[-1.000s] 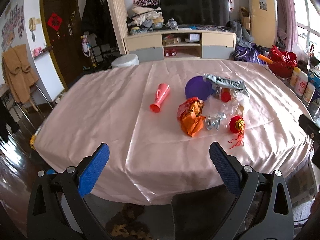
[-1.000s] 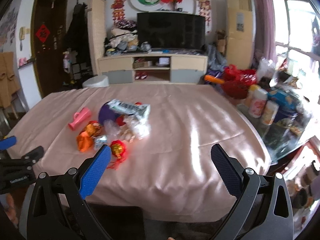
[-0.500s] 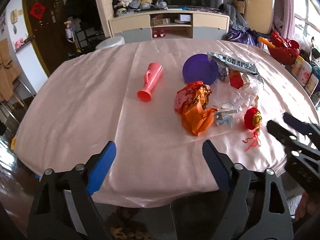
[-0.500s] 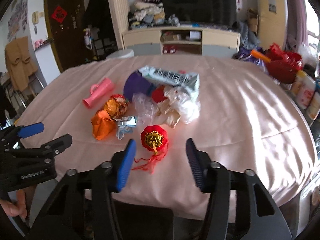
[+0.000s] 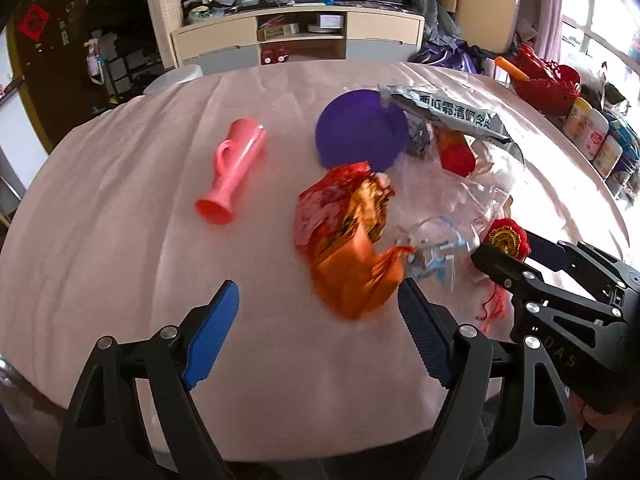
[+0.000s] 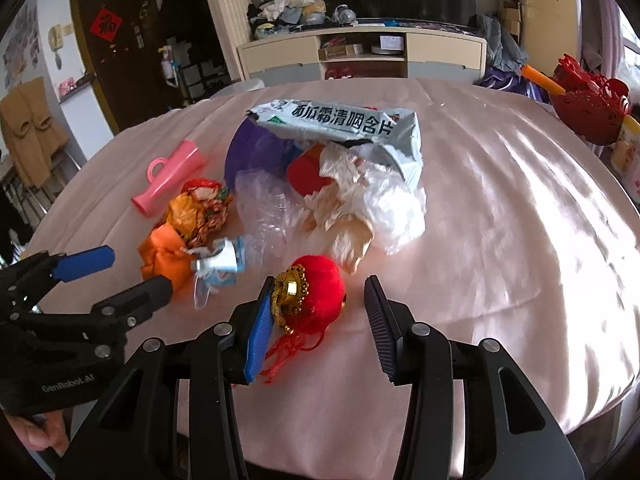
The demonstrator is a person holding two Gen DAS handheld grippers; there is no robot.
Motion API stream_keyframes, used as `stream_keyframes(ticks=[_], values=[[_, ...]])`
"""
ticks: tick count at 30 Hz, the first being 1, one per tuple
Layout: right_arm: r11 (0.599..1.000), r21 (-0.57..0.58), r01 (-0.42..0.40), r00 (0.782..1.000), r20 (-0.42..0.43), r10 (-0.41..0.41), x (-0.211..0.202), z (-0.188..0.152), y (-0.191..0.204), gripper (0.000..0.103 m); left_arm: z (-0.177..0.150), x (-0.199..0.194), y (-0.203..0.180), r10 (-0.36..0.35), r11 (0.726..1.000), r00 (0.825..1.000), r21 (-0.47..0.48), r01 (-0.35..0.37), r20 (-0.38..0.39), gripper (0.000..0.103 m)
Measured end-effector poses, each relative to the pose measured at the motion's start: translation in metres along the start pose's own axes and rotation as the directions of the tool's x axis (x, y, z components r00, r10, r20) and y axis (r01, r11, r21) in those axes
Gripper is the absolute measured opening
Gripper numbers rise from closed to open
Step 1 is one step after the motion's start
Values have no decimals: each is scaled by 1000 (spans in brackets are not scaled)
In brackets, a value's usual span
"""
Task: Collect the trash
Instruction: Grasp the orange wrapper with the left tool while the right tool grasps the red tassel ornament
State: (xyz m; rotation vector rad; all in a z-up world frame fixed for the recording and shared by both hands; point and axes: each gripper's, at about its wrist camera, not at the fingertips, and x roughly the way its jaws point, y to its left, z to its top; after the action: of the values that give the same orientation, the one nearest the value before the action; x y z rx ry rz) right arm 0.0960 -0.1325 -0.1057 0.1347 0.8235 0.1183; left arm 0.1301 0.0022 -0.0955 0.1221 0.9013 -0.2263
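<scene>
We are finding the trash lying in a loose heap on the pink satin tablecloth (image 6: 500, 184). At its near edge a crumpled orange and red foil wrapper (image 5: 348, 248) is sitting, creased and glossy, with a small clear blister pack (image 6: 220, 264) touching its right side. Behind these, crinkled clear plastic (image 6: 264, 208) and a torn silver packet with printed characters (image 6: 340, 124) are overlapping a purple plate (image 5: 356, 132). A pink plastic cup (image 5: 232, 172) is lying on its side, apart, to the left. The left gripper (image 5: 320, 344) is standing wide, its jaws having just been closing slightly, with nothing between them; its right finger is just beside the wrapper. The right gripper (image 6: 316, 320) is standing half closed around a red tasselled lantern ornament (image 6: 316, 292); the left pad is meeting the gold cap, the right pad standing clear.
</scene>
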Motion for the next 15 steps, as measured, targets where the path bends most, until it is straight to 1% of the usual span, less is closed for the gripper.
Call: stream_keyframes(ticks=[2, 3, 4, 5, 6, 7, 9, 11, 15], values=[[1000, 1, 3, 1000, 6, -3, 2, 1, -2, 44, 3, 4, -3, -2, 1000, 1000, 6, 2, 1, 77], [1000, -3, 4, 1000, 8, -4, 2, 2, -4, 41, 5, 7, -5, 1, 1000, 1000, 8, -1, 1, 77], [1000, -7, 4, 1000, 10, -4, 2, 1, -4, 35, 7, 9, -6, 3, 1000, 1000, 9, -3, -1, 77], [1000, -12, 6, 1000, 12, -6, 0, 1, -5, 35, 9, 12, -5, 2, 1000, 1000, 7, -2, -5, 74], [1000, -14, 7, 1000, 14, -7, 0, 1, -5, 35, 10, 15, -5, -6, 1000, 1000, 1, 6, -12, 66], [1000, -17, 8, 1000, 16, -7, 0, 1, -7, 35, 10, 16, -2, -18, 1000, 1000, -7, 17, -21, 62], [1000, -14, 4, 1000, 26, -3, -3, 2, -11, 35, 9, 17, 2, -32, 999, 999, -27, 32, -27, 44], [1000, -11, 2, 999, 37, -1, -8, 3, -14, 35, 9, 14, 5, -37, 999, 999, -41, 35, -25, 35], [1000, -13, -7, 998, 57, 7, -24, 4, -15, 35, 7, 1, 8, -32, 999, 999, -44, 31, -17, 33]])
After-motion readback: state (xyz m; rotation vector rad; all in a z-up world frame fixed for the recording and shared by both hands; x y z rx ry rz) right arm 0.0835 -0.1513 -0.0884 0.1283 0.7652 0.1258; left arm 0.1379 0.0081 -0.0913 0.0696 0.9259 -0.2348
